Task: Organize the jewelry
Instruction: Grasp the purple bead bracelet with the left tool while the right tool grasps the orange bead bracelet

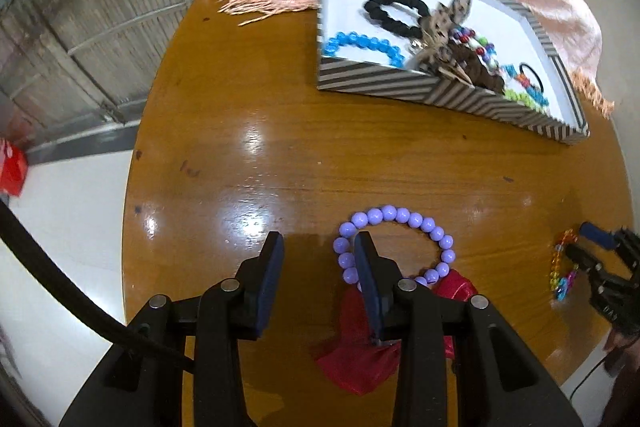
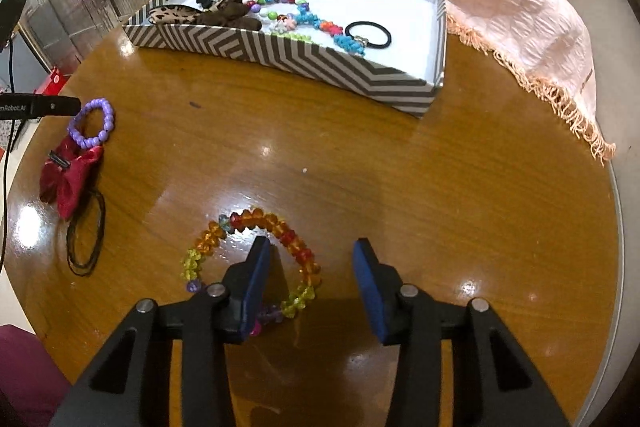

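- Now the right claw (image 2: 308,283), jaws apart, straddles the multicolored bead bracelet (image 2: 256,255) at lower center; pinch one strand.
- Left claw (image 1: 318,267), jaws apart, empty, nears the purple bead bracelet (image 1: 400,239).

both wrist views look steeply down, close above the round table (image 1: 360,155). each faces its far edge. both share the striped box (image 2: 304,59) there.
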`<state>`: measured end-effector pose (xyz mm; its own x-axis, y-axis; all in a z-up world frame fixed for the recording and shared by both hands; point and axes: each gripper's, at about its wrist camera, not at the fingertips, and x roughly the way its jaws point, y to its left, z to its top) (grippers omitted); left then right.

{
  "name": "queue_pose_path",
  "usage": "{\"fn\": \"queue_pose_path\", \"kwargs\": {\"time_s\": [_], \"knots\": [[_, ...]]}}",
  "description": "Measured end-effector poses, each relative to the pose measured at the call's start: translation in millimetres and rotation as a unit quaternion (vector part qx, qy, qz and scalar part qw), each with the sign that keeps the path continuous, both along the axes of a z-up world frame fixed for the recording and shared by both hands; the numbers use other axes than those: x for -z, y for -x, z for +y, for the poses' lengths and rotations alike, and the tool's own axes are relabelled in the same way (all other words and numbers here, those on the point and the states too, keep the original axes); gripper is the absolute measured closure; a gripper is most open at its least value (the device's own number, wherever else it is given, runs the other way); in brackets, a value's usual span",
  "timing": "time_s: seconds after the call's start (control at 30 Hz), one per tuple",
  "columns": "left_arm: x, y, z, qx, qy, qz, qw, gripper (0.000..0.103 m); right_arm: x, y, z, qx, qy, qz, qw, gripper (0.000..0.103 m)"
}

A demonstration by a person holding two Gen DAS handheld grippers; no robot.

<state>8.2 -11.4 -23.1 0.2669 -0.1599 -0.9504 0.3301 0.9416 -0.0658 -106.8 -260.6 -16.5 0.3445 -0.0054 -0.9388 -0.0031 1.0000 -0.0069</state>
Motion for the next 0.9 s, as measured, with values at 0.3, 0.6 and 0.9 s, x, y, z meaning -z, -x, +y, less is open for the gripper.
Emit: {"fn": "queue_pose_path", "kwargs": {"time_s": [0.3, 0.6, 0.9], "knots": [[12, -3, -20, 0.027, -0.029, -0.003, 0.9992, 0.080, 1, 3, 6, -0.005, -0.002, -0.024, 1.000, 0.072], [3, -1, -31, 0.074, 0.009, 0.005, 0.9972, 0.103, -8, -2, 15, -0.011, -0.015, -0.025, 1.000, 0.094], [-57, -2, -25, 0.080, 0.080, -0.018, 0.9935, 0.103, -68, -3, 8, 0.006, -0.055, -0.081, 0.995, 0.094]]}}
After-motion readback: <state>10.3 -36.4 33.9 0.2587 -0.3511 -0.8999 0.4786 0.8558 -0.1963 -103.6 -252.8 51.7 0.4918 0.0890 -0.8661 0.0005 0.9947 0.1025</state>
